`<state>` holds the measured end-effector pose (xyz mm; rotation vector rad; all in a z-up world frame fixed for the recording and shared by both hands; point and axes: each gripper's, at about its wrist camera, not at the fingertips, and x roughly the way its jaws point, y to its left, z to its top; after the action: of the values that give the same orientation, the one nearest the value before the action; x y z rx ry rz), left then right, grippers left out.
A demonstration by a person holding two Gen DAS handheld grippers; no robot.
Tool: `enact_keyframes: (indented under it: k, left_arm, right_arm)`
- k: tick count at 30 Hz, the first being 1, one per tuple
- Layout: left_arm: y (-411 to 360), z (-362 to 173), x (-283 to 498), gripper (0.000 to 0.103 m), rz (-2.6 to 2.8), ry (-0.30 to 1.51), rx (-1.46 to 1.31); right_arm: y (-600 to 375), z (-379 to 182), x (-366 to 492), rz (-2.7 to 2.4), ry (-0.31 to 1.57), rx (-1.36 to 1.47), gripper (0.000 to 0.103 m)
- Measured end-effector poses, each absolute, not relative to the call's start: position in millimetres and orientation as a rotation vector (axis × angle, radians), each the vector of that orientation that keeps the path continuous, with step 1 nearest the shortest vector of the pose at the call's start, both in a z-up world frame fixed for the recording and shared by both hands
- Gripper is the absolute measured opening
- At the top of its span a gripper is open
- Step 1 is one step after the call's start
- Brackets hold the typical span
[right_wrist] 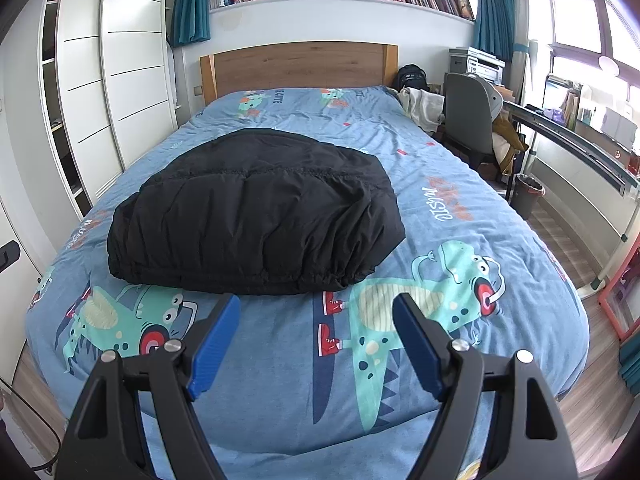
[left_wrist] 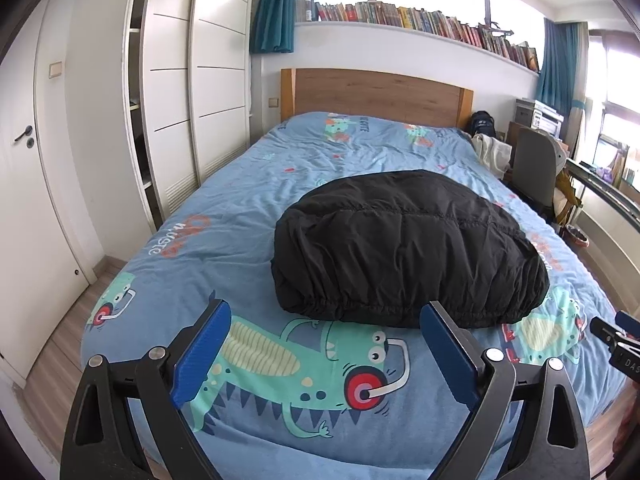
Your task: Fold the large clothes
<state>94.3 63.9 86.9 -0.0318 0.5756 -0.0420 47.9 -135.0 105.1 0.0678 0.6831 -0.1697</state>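
Left tongs [left_wrist: 326, 326]: blue-padded fingers spread wide, nothing between them, hovering over the foot end of the bed, just short of the jacket's near edge. Right tongs [right_wrist: 316, 322]: same, fingers apart and empty, hovering beside the left pair, also just short of that edge. Neither touches fabric.

Beyond the tongs, the black quilted puffy jacket [left_wrist: 404, 244] lies mid-bed on the blue cartoon-monster duvet [left_wrist: 240, 200], already bundled into a compact rounded block. Its elastic gathered hem faces the tongs; no sleeves or loose flaps stick out that I can see. From the right wrist view the jacket [right_wrist: 256, 208] shows one stitched crease across the top and sits fairly square on the duvet [right_wrist: 460, 216].

Judgement: fold looks mostly or fully done, with both tongs clear of it. What may remain is a tidy-up, one more halving, or moving on to another garment; the far side of the jacket is hidden, so I can't confirm neatness there.
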Motion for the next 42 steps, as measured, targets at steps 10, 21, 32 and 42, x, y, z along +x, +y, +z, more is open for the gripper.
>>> enact_keyframes:
  k: [10, 21, 32, 42]
  left_arm:
    - [55, 78, 102, 0.097, -0.056, 0.602, 0.014]
    - [48, 59, 114, 0.097, -0.051, 0.649, 0.043]
    - [45, 36, 125, 0.101, -0.048, 0.702, 0.08]
    - [42, 18, 131, 0.101, -0.079, 0.752, 0.076]
  right_arm:
    - [-130, 93, 55, -0.169, 0.701, 0.067, 0.078]
    - [-130, 78, 68, -0.175, 0.733, 0.07, 0.078]
    - [-126, 56, 78, -0.178, 0.785, 0.064, 0.078]
    - [-124, 48, 82, -0.176, 0.81, 0.051, 0.078]
